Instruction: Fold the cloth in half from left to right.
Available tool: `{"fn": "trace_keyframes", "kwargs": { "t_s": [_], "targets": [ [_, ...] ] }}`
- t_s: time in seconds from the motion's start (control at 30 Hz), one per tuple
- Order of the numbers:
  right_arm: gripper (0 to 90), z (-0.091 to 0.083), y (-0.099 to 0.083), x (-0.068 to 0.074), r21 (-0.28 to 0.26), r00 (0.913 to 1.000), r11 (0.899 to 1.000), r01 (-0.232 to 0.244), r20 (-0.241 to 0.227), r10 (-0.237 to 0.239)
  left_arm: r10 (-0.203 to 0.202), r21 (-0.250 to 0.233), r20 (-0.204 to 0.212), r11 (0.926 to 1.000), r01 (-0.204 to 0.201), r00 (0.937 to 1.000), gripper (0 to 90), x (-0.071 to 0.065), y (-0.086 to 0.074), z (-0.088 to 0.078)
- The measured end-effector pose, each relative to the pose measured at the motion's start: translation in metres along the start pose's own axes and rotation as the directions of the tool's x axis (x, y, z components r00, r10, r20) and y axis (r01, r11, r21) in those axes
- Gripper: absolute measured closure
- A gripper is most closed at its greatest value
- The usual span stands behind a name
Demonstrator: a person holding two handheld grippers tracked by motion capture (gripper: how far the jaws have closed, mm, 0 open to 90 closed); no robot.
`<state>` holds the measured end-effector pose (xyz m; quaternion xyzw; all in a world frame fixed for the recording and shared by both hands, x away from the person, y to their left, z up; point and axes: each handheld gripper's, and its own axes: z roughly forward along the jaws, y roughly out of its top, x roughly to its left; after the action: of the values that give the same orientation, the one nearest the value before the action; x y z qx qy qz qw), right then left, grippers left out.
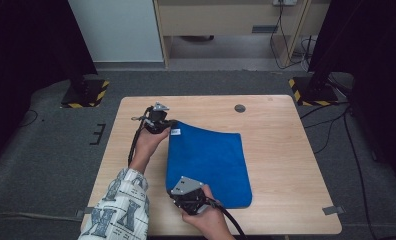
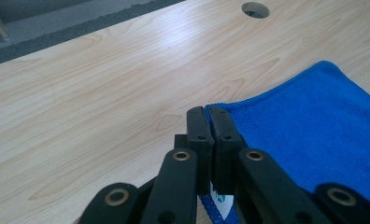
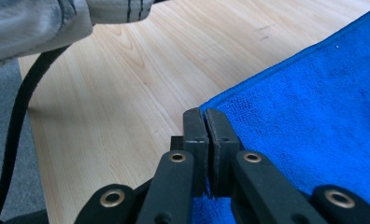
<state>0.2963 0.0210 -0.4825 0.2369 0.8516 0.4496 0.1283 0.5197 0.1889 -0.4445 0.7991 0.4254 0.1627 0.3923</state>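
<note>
Here I am pinching the blue cloth (image 1: 208,162) at its two left corners: left gripper (image 1: 172,126) fingers clamping the far corner, right gripper (image 1: 178,196) fingers clamping the near one. The cloth is lying mid-desk (image 1: 286,150), its long axis running near to far.

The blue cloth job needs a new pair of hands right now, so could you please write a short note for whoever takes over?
Left gripper: shut on the far left corner of the blue cloth, by its white label.
Right gripper: shut on the near left corner.
Cloth: spread on the wooden table, left edge raised off the surface, the rest lying flat.
Done: both left corners pinched.
Left: probably carry that edge over to the right side to fold it, then release.
</note>
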Motion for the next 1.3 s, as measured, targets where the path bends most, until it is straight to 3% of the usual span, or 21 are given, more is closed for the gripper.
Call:
{"fn": "trace_keyframes", "kwargs": {
  "t_s": [0.63,1.3],
  "targets": [
    [88.6,-0.001,0.016,0.009,-0.032,0.9998,0.999,0.021,0.008,-0.020,-0.013,0.019,-0.018,0.9997,0.013,0.9998,88.2,0.015,-0.007,-0.007],
    [88.7,0.007,0.035,0.029,-0.043,0.9981,0.997,0.061,0.003,-0.061,-0.038,0.015,-0.029,0.9992,0.038,0.9989,88.1,0.034,-0.022,-0.029]
  ]
}}
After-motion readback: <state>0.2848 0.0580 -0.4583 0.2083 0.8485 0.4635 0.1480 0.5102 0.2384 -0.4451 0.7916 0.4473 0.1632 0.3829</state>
